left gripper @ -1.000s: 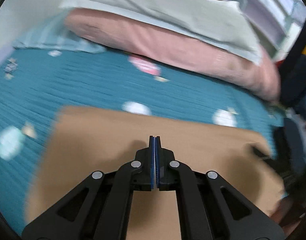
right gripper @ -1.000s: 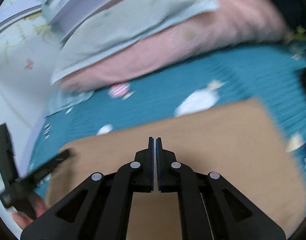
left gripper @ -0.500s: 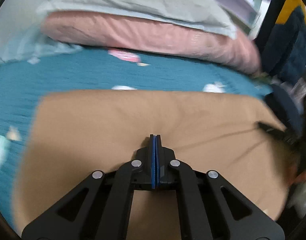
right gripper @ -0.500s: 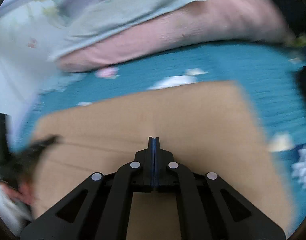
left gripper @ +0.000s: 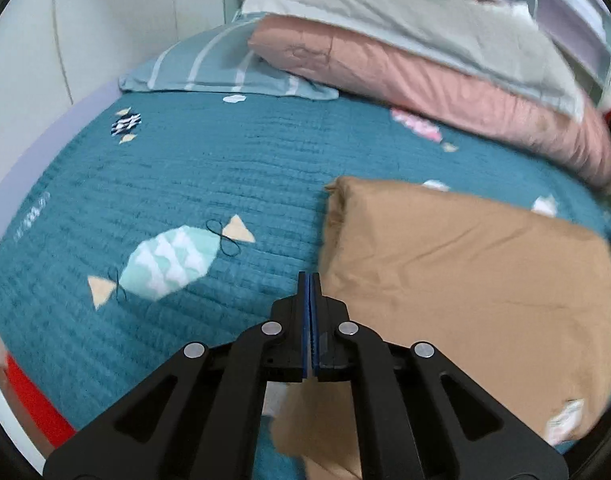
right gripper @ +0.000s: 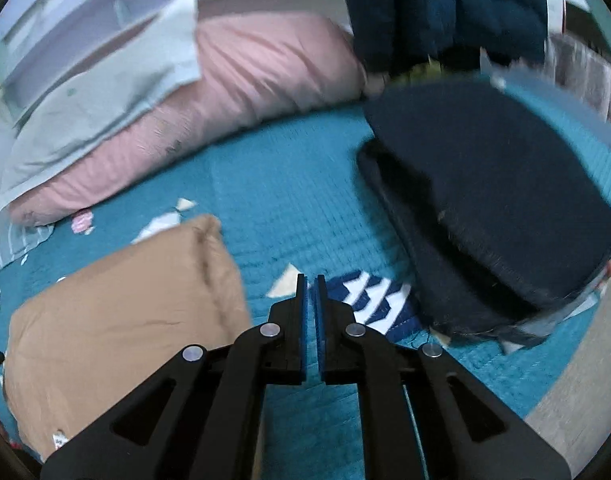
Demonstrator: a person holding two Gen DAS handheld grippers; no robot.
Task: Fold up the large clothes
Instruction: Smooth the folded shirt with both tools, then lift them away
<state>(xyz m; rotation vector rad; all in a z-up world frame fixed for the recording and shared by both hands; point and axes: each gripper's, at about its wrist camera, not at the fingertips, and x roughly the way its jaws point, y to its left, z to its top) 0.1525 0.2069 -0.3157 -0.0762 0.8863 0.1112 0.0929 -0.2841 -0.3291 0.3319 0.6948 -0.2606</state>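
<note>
A tan garment (left gripper: 465,280) lies folded into a thick rectangle on the teal quilted bedspread (left gripper: 225,184). It also shows in the right wrist view (right gripper: 121,312), at lower left. My left gripper (left gripper: 309,280) is shut and empty, just off the garment's left edge. My right gripper (right gripper: 311,282) is nearly shut with a thin gap, empty, just right of the garment above the bedspread (right gripper: 289,184).
A pink duvet (left gripper: 425,76) with a grey-green pillow (left gripper: 405,8) lies along the far side. A striped pillow (left gripper: 225,68) lies at far left. A folded dark navy stack (right gripper: 489,184) lies to the right. Dark clothes (right gripper: 445,8) hang behind.
Both grippers were over the tan garment. The left has swung off its left edge and the right off its right edge. The right jaws have parted slightly.
</note>
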